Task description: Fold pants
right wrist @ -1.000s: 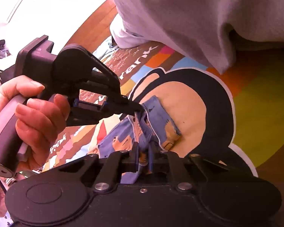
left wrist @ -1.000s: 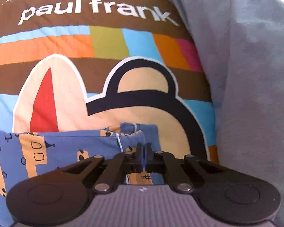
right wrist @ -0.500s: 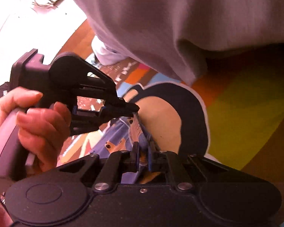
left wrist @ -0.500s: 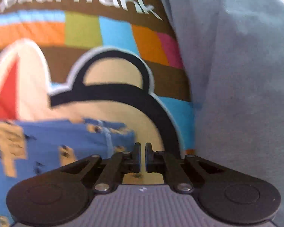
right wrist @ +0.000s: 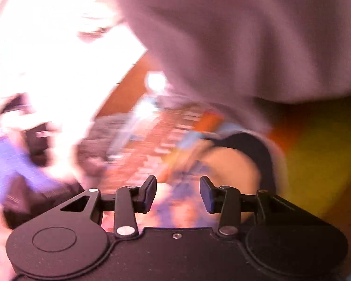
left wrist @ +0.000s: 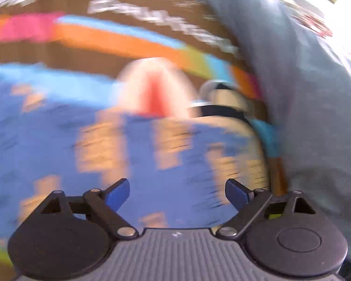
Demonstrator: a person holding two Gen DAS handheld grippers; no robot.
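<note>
The blue pants (left wrist: 133, 154) with orange prints lie on the colourful blanket (left wrist: 105, 44), blurred by motion. In the left wrist view my left gripper (left wrist: 177, 193) is open wide and empty, just above the pants. In the right wrist view my right gripper (right wrist: 177, 193) is open and empty, with a bit of the blue and orange pants (right wrist: 187, 182) showing blurred between and beyond its fingers. Neither gripper holds cloth.
A grey-blue sheet or pillow (left wrist: 311, 107) rises along the right of the left wrist view and fills the top of the right wrist view (right wrist: 245, 35). The other hand-held gripper is a dark blur (right wrist: 35, 140) at the left.
Both grippers were shut on the pants edge and have opened and let go. Both cameras are swinging fast, so the views are blurred; the left view now sits over more of the pants.
</note>
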